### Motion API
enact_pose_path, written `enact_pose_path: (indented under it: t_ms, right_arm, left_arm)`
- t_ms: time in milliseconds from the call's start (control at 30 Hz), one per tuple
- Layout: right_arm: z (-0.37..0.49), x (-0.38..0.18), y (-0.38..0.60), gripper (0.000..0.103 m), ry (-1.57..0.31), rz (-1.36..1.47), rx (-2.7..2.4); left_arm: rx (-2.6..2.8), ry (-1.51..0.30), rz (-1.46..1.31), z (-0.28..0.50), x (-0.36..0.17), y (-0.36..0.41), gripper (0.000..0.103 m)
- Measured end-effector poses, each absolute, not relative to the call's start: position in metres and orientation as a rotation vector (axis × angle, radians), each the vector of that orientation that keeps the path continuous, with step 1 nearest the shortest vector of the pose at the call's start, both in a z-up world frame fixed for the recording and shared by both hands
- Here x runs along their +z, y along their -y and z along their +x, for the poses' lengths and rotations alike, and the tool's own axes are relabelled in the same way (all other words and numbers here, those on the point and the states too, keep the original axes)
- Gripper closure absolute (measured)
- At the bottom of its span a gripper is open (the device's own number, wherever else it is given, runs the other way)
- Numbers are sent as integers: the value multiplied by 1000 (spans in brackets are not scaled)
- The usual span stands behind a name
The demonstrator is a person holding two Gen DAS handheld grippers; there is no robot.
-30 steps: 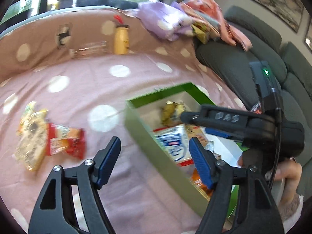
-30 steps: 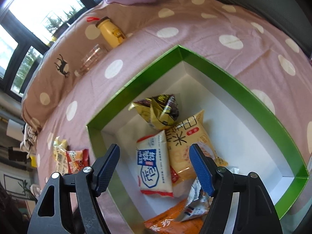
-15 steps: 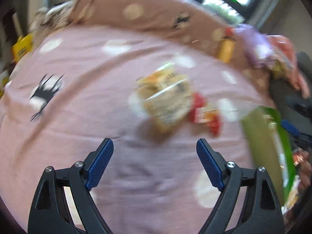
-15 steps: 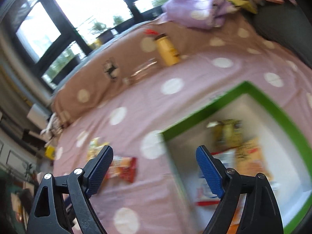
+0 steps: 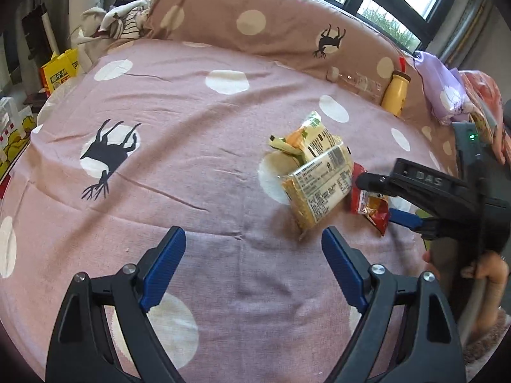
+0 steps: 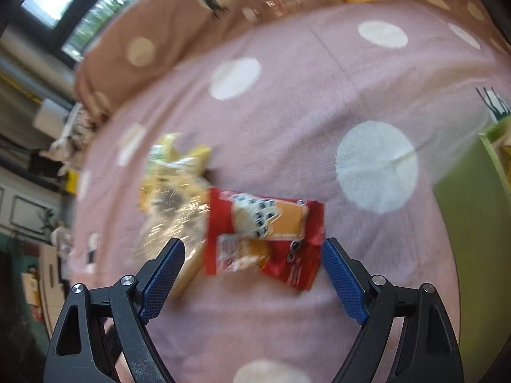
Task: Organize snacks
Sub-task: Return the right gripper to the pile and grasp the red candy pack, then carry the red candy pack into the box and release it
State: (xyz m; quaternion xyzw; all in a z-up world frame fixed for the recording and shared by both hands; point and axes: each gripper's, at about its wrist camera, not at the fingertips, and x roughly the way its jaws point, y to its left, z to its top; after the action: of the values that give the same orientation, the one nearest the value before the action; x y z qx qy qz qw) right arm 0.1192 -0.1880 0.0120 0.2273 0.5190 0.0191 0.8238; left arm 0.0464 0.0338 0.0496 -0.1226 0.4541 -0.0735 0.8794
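Your right gripper [image 6: 252, 268] stands with jaws spread around the red snack packet [image 6: 265, 233] on the bedspread [image 6: 287, 111] (untouched); your left gripper [image 5: 252, 265] gapes empty, yellow packets [image 5: 316, 172] at one o'clock.

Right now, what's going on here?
A person with a gripper in each hand is sorting snacks on a dotted pink cloth. Both grippers are open and empty. The right gripper is over the red packet, its jaws either side, not pressing. The left gripper sits short of the yellow packets. The green box is off to the right.
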Motion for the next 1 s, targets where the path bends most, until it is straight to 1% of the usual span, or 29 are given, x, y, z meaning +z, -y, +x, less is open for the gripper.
enact_pose_path:
  t_ms: [67,200,300,367,533,700,900,967,1000]
  right_arm:
    - [122,12,187,16,-1069,456,29]
    - [120,10,176,16,-1058,337,32]
    - [119,12,170,21,-1048,269,22]
    - [115,14,174,30,-1051,257,19]
    - [109,15,169,33,-1051,203,15]
    - [80,29,163,33,-1096,271,141]
    - [50,36,138,30,-1147,234,257]
    - [48,34,133,22,-1160,206,255]
    - [47,33,132,20,-1157,190,250]
  left_arm:
    - [-146,-948,-255,47,49,-35,16]
    - [-144,-957,-256,47,48,-36,16]
    - [-146,-956,-251,46,48,-35,16]
    - [-144,-956,-251,46,48,-35,16]
    - [-130,-958,-257,47,48,-39,16]
    - [-120,-957,-273,47,49,-45,16]
    - [-111,-959,-292,47,50,-50,16]
    - [-113,-964,-289,47,50,-50,16]
    - [-113,-970,-286,47,50,-49,16]
